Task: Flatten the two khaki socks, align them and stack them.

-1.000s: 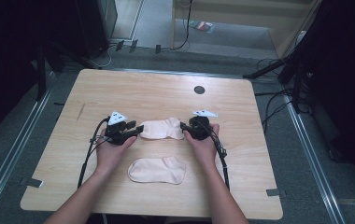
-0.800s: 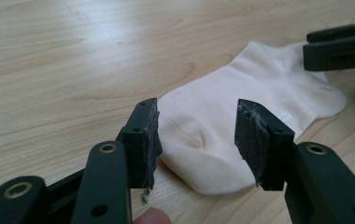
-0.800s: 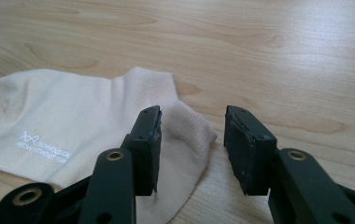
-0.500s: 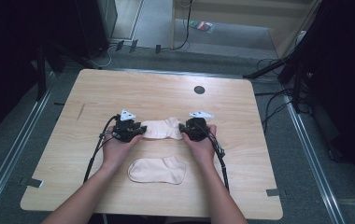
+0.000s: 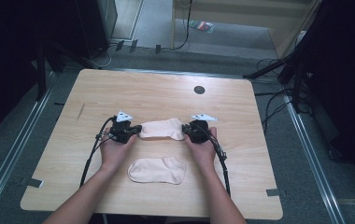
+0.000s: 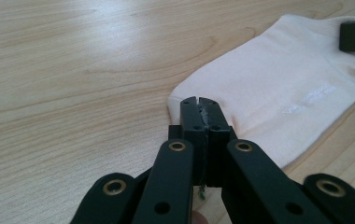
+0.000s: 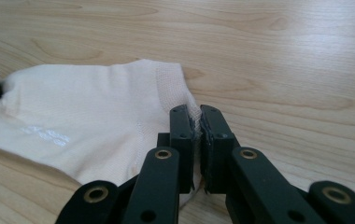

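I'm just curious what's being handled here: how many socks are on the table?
2. The far sock lies stretched between the left gripper and the right gripper, each pinching one end. The near sock lies flat between the person's wrists, untouched. None seems hidden.

Black tool arms, brass rivets, trailing cables

Your high view is evenly lit on the surface but black at both sides and slightly soft, while your gripper views show pale glare streaks on the wood and close black fingers a little blurred.
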{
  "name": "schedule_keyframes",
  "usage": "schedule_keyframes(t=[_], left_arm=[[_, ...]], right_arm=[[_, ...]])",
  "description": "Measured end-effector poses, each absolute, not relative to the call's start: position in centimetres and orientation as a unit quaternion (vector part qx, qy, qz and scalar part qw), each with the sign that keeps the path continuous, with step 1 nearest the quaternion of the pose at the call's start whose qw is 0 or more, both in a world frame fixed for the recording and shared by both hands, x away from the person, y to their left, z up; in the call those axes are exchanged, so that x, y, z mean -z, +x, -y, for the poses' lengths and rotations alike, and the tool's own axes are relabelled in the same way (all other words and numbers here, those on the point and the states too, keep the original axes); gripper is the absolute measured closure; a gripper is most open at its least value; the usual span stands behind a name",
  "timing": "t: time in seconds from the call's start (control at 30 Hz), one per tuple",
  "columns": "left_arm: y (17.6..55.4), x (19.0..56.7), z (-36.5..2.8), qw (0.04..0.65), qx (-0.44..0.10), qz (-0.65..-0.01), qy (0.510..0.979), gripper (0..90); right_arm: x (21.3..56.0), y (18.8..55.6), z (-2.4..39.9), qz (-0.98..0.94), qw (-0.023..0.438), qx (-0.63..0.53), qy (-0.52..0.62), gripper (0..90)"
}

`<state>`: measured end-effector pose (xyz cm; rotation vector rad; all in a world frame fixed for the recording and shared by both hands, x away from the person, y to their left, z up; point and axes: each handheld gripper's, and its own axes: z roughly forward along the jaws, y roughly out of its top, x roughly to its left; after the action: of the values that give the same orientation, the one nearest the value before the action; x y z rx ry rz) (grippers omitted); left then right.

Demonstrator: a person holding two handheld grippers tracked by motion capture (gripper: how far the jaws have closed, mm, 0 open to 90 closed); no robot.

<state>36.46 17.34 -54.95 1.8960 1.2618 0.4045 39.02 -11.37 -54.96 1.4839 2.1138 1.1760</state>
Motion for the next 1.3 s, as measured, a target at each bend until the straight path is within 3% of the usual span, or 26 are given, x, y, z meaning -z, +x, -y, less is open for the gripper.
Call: schedule_keyframes(t=[0.2, 0.37, 0.4, 0.43, 0.47, 0.53, 0.63, 0.7, 0.77, 0.8, 0.83, 0.87, 0.93, 1.3], left_arm=[[36.3, 54.9, -17.6, 0.406, -0.164, -0.506, 0.743, 90.0], [36.2, 54.8, -17.8, 0.424, -0.155, -0.498, 0.74, 90.0], [36.1, 54.6, -17.8, 0.45, -0.151, -0.503, 0.722, 90.0], [36.1, 54.6, -17.8, 0.45, -0.151, -0.503, 0.722, 80.0], [36.2, 54.5, -17.8, 0.46, -0.148, -0.505, 0.715, 80.0], [36.7, 54.3, -17.1, 0.466, -0.135, -0.5, 0.718, 59.4], [37.1, 54.3, -16.2, 0.442, -0.139, -0.497, 0.733, 50.5], [37.5, 54.6, -15.6, 0.415, -0.143, -0.5, 0.746, 51.9], [37.7, 54.7, -15.3, 0.401, -0.146, -0.507, 0.749, 61.5], [37.8, 54.8, -15.3, 0.398, -0.144, -0.507, 0.75, 61.5], [37.8, 54.8, -15.2, 0.396, -0.145, -0.505, 0.753, 67.3], [37.8, 54.7, -15.3, 0.395, -0.144, -0.503, 0.755, 83.5], [37.7, 54.6, -15.4, 0.4, -0.135, -0.497, 0.758, 88.0], [35.1, 52.1, -18.1, 0.437, -0.167, -0.472, 0.747, 90.0]], right_arm=[[54.9, 38.9, 12.2, -0.724, 0.173, -0.398, 0.537, 85.5], [54.8, 38.8, 13.5, -0.718, 0.155, -0.411, 0.54, 85.4], [54.9, 38.6, 13.4, -0.725, 0.158, -0.41, 0.53, 85.3], [54.9, 38.6, 13.3, -0.727, 0.158, -0.41, 0.528, 85.3], [54.9, 38.6, 13.3, -0.727, 0.158, -0.41, 0.528, 85.3], [55.0, 38.6, 13.2, -0.729, 0.157, -0.41, 0.525, 85.1], [55.0, 38.6, 13.2, -0.729, 0.157, -0.409, 0.526, 85.0], [54.9, 38.5, 13.1, -0.729, 0.156, -0.408, 0.527, 85.0], [55.0, 38.6, 13.1, -0.732, 0.157, -0.408, 0.522, 84.9], [55.0, 38.6, 13.1, -0.732, 0.157, -0.408, 0.522, 84.9], [55.0, 38.6, 13.1, -0.732, 0.156, -0.409, 0.522, 84.9], [55.0, 38.6, 13.1, -0.733, 0.155, -0.409, 0.522, 84.8], [55.0, 38.6, 13.1, -0.733, 0.152, -0.411, 0.521, 84.8], [53.2, 37.1, 13.2, -0.727, 0.142, -0.443, 0.505, 85.0]])
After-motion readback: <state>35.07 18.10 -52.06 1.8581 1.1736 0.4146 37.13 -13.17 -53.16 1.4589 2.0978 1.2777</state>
